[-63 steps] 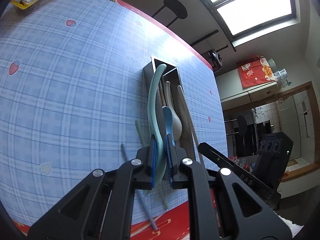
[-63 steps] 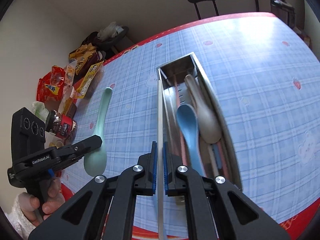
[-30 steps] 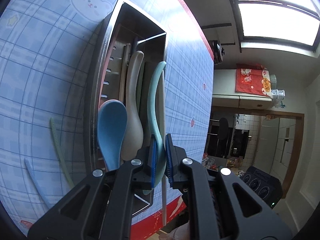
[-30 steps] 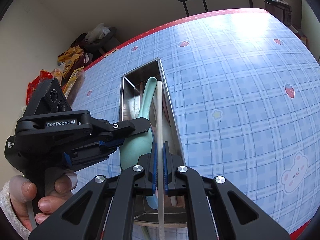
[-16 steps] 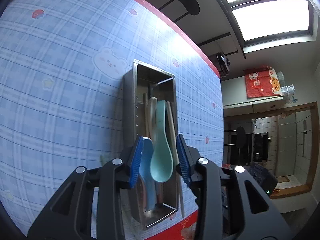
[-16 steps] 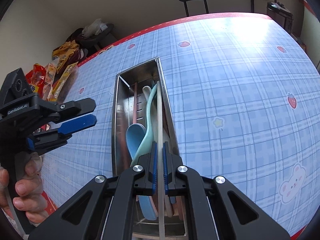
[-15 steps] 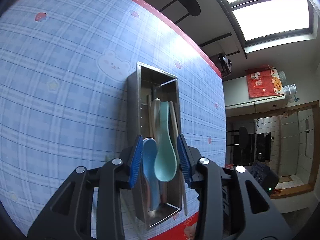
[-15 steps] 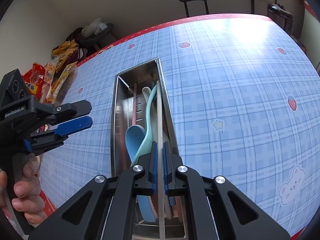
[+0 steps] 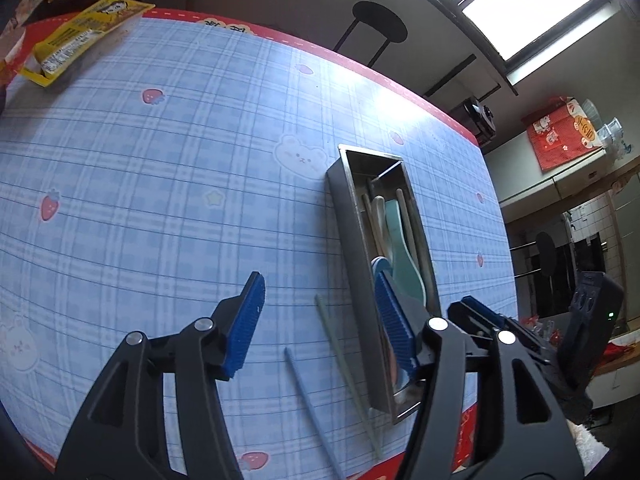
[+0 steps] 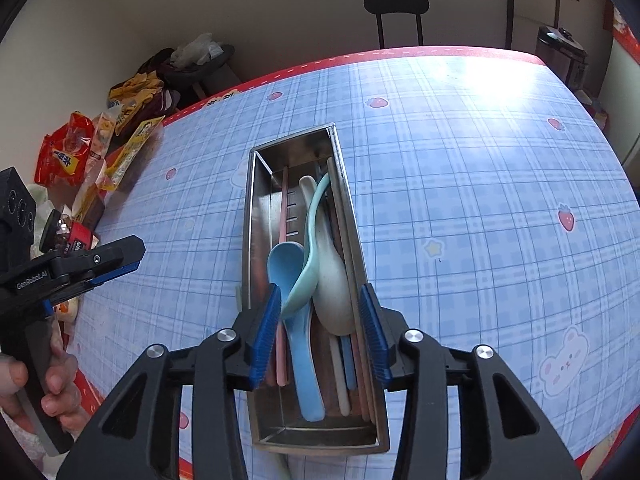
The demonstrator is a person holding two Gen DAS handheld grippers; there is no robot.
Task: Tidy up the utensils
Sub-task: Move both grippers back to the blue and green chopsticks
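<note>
**Both grippers empty, spoons and chopstick now in the tray**

Half a second ago the right gripper [image 10: 318,328] was still clamped on a pale chopstick; now its fingers stand wide apart, holding nothing, straddling the near half of the tray [image 10: 252,208]. The left gripper [image 9: 320,320] has opened wider than before and also holds nothing; its right finger overlaps the tray's near end, its left finger hangs over bare tablecloth [image 9: 140,200] left of the tray.

Inside the tray lie a blue spoon [image 10: 298,344], a green spoon [image 10: 310,240] and a white spoon [image 10: 332,280], with chopsticks beside them along the right wall.

Only the left view shows two chopsticks [image 9: 344,352] still on the cloth just left of the tray. Only the right view shows snack packets [image 10: 64,156] far left of the tray, and the hand [image 10: 24,392] gripping the left tool.
</note>
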